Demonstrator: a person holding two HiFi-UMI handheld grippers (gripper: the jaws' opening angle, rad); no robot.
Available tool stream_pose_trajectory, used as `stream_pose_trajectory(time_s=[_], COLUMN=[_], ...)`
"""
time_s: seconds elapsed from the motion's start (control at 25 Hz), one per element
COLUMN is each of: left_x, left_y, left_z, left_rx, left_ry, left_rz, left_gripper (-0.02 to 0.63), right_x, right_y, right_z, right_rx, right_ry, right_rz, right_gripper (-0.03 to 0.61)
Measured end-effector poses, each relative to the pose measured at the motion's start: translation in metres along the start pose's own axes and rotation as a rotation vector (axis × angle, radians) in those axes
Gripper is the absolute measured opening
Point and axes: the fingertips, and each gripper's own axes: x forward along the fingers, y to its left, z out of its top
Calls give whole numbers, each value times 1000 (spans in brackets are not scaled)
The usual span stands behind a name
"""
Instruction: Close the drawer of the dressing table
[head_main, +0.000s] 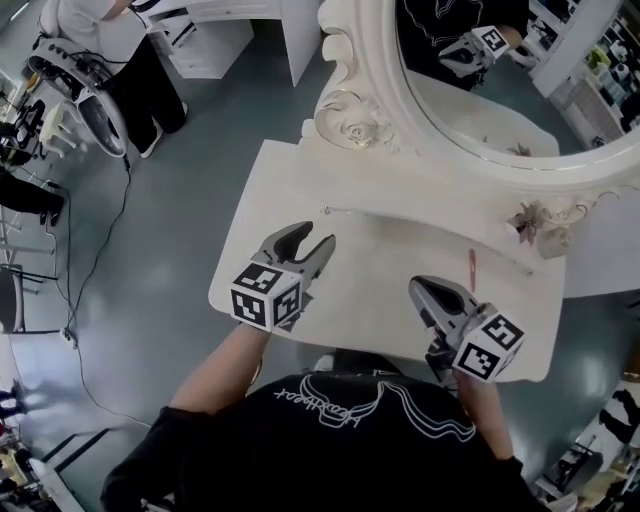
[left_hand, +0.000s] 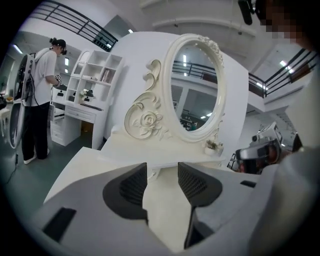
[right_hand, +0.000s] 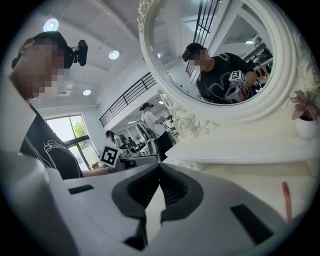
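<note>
While left claw gapes empty, right claw sits closed.

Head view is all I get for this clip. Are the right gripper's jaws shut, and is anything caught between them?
Observer: In the right gripper view, the right gripper has its jaws meeting at the tips, with nothing between them.
Operator: And the left gripper?
Observer: Its own view shows the jaws apart. Only bare tabletop shows through the gap.
Operator: What is the small thing at the foot of the mirror, on the right?
Observer: A potted plant with pink leaves in a white pot, standing on the raised ledge below the mirror.
</note>
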Motion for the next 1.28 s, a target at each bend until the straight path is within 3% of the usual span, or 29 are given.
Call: stream_pose_trajectory(time_s=[0.44,0.64,0.84,1.04,1.28], left_x=[-79,-107,-124,-137,-142], left_y=[-76,-96,-110,-115,-114], left_z=[34,33,29,28,23], left_rx=[-4,5,6,40,36], left_ry=[-82,-91,-96,-100,-103], left_rz=[-203,-282,-315,-308,-294], left_gripper=[8,3,3,3,3], right_x=[-5,-8,-14,-12,-7], right_y=[50,86,99,119,116], right_z=[-1,1,-3,-1,-2], right_rx=[-68,-132,-150,-178,-149], right_ry=[-34,-84,-107,-144,-136], right_rz=[10,86,83,125,111], right_gripper=[3,3,3,3,3])
